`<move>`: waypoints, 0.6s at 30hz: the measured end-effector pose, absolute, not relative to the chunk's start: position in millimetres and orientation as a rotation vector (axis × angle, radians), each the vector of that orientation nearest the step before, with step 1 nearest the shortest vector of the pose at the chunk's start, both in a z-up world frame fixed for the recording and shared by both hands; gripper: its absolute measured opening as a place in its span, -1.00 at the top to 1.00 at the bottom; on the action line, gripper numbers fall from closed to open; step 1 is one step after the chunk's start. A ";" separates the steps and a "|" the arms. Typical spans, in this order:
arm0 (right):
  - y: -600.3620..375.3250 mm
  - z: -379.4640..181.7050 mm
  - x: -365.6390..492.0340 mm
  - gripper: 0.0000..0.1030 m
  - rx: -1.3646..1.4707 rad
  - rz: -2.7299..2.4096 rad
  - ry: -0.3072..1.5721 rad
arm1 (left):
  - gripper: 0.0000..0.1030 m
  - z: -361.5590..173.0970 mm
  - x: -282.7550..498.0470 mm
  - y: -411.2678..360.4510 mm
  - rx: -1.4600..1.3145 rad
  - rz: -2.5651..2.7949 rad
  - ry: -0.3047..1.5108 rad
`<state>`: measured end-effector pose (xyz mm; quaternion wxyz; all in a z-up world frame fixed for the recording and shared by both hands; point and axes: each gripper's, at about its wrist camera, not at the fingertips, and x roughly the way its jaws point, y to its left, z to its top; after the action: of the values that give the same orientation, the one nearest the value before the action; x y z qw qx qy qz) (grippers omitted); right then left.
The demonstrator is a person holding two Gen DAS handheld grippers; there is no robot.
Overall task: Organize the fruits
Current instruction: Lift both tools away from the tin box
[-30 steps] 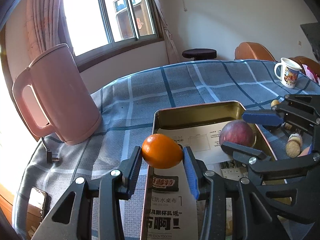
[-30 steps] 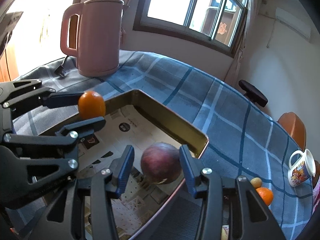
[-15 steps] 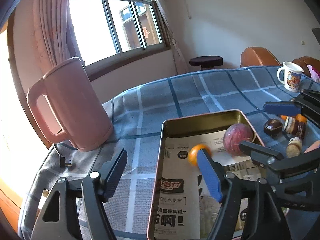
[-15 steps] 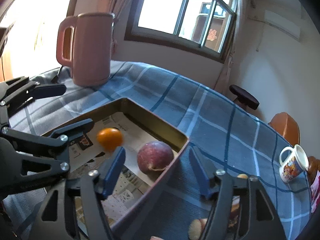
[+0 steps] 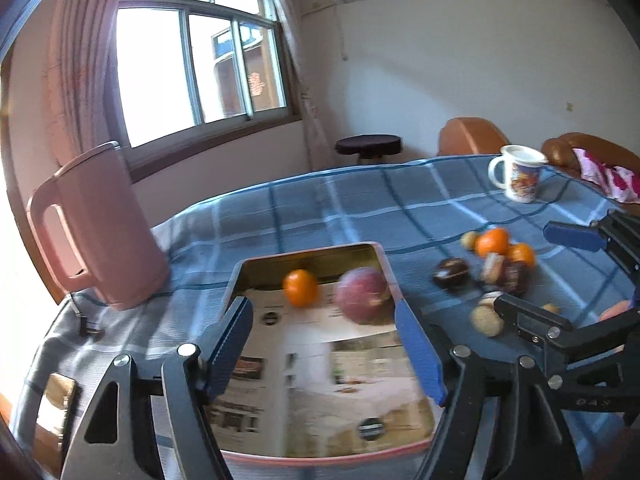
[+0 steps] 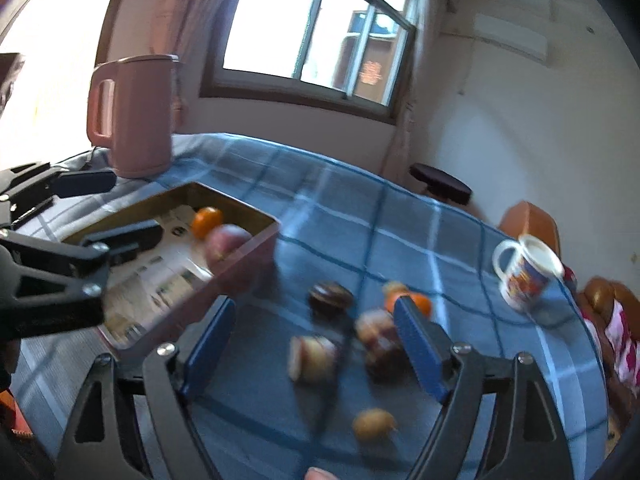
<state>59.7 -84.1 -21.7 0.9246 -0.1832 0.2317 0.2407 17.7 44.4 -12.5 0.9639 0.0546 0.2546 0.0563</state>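
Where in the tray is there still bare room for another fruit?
The tray's newspaper-lined near half, between the left claw fingers, lies bare. Its far end is crowded: orange beside purple fruit.

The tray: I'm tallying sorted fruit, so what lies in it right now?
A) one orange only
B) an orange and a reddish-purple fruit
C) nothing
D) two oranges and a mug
B: the tray holds an orange beside a reddish-purple fruit, both on its paper lining.
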 end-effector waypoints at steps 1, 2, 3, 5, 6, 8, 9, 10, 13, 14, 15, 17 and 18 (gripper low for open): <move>-91.2 -23.9 60.3 -0.63 -0.369 0.477 0.480 | -0.46 -12.9 17.7 38.8 0.110 0.100 0.515; -100.3 -26.3 61.0 -0.63 -0.359 0.459 0.487 | -0.46 -13.5 18.1 32.9 0.110 0.083 0.517; -107.9 -28.6 61.8 -0.63 -0.351 0.447 0.495 | -0.46 -14.6 18.4 25.6 0.114 0.067 0.519; -119.4 -32.4 62.6 -0.63 -0.339 0.426 0.508 | -0.46 -16.9 19.6 14.4 0.123 0.049 0.523; -124.5 -34.7 62.9 -0.63 -0.333 0.418 0.515 | -0.46 -18.3 20.6 7.6 0.126 0.034 0.526; -134.7 -39.3 61.9 -0.63 -0.325 0.404 0.527 | -0.46 -20.2 22.1 -0.8 0.131 0.021 0.532; -139.2 -41.0 61.3 -0.63 -0.322 0.398 0.530 | -0.46 -21.3 23.0 -6.8 0.135 0.012 0.536; -142.8 -42.5 61.1 -0.63 -0.318 0.394 0.534 | -0.46 -22.0 23.3 -10.8 0.138 0.006 0.538; -154.9 -45.4 60.8 -0.63 -0.298 0.382 0.545 | -0.46 -24.0 23.9 -21.1 0.147 -0.010 0.540; -157.9 -46.0 60.7 -0.63 -0.294 0.378 0.547 | -0.46 -24.7 24.3 -25.0 0.152 -0.018 0.542; -160.6 -46.5 60.4 -0.63 -0.290 0.374 0.550 | -0.46 -25.4 24.5 -29.0 0.160 -0.023 0.544; -164.9 -47.1 60.7 -0.63 -0.279 0.374 0.553 | -0.46 -27.1 25.1 -35.1 0.171 -0.032 0.546; -166.7 -47.5 60.8 -0.63 -0.276 0.373 0.555 | -0.46 -28.2 25.6 -38.2 0.176 -0.035 0.549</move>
<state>60.8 -166.7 -47.5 0.9354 -0.1349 0.2713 0.1824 25.6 -38.2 -28.2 0.9586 0.0868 0.2705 -0.0174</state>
